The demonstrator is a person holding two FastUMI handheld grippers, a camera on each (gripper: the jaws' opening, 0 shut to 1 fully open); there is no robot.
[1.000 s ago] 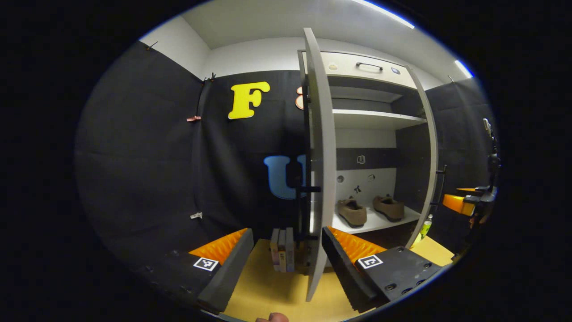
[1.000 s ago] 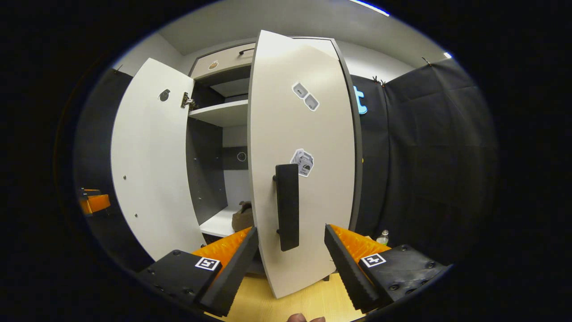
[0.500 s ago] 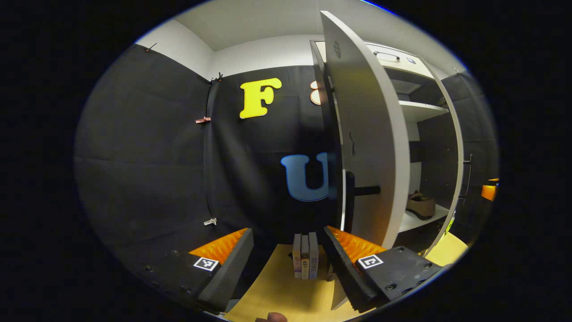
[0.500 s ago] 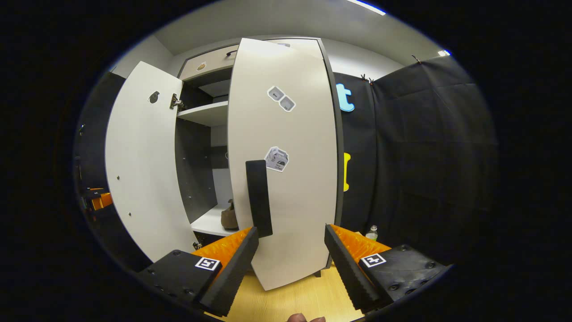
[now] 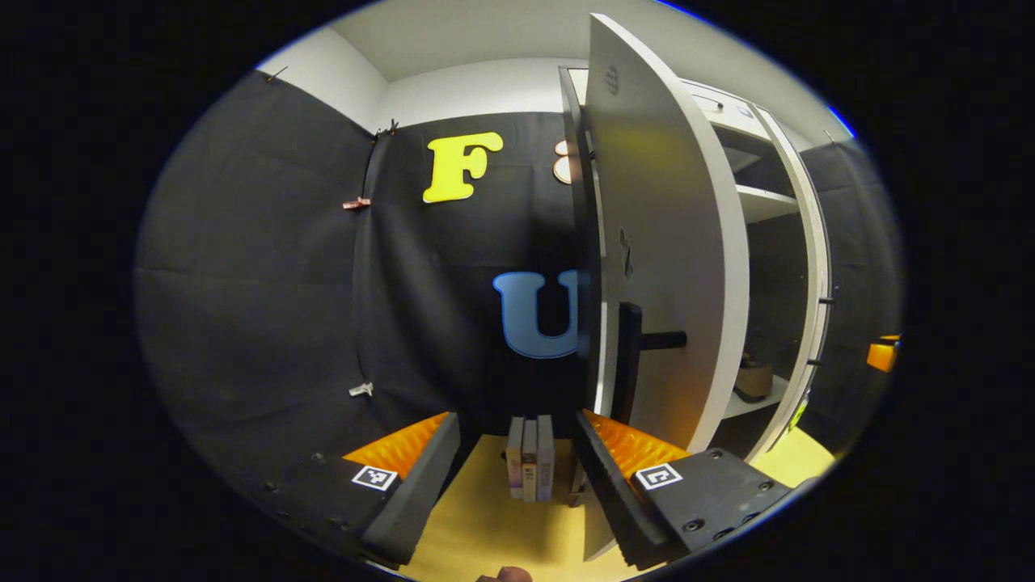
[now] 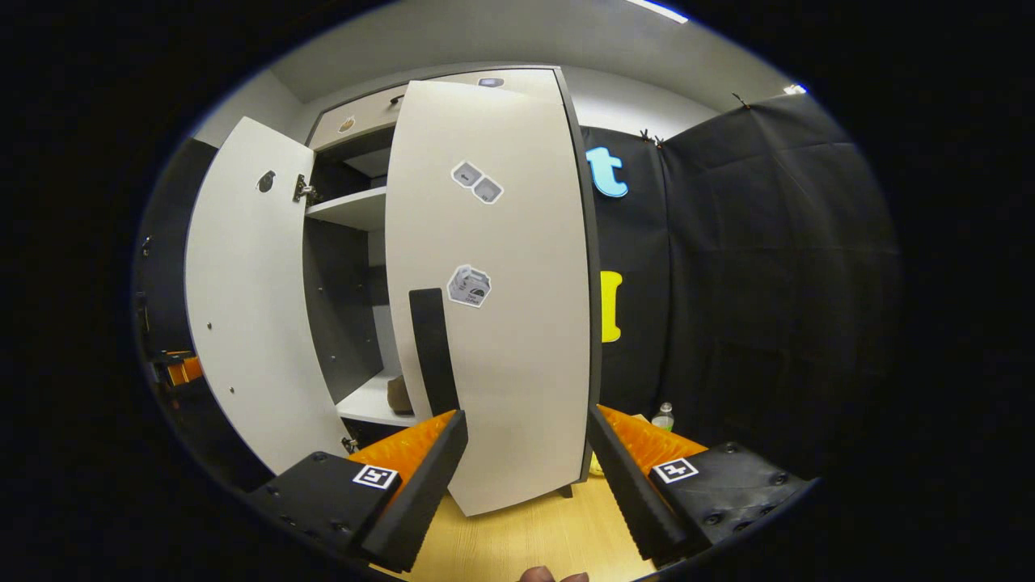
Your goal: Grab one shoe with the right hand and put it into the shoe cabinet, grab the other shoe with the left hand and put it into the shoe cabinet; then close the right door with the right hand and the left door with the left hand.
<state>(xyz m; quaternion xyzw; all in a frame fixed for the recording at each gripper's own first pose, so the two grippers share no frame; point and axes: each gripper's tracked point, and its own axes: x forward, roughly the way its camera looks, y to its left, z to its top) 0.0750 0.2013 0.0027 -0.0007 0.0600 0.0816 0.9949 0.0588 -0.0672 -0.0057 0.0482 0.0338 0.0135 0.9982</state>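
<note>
The shoe cabinet's left door [image 5: 671, 242] stands open, and I see its outer face and black handle [image 5: 635, 356] just above my left gripper's right finger [image 5: 614, 477]. My left gripper [image 5: 509, 477] is open and holds nothing. A brown shoe [image 5: 756, 378] sits on the lower shelf behind that door. In the right gripper view the right door [image 6: 501, 283] is swung most of the way in, its black handle [image 6: 433, 347] above my open right gripper [image 6: 525, 485]. A sliver of shoe [image 6: 399, 394] shows in the gap beside the open left door [image 6: 251, 299].
Three books [image 5: 530, 457] stand on the wooden floor [image 5: 485, 525] between my left fingers. A small bottle [image 6: 663, 416] stands by the cabinet's right side. The other gripper shows far off as an orange piece [image 5: 881, 356], and likewise [image 6: 182, 368]. Black cloth walls surround the cabinet.
The right door has swung further towards the cabinet, hiding more of the shoes. The left gripper has moved round to the outer face of the left door. Both grippers stay open.
</note>
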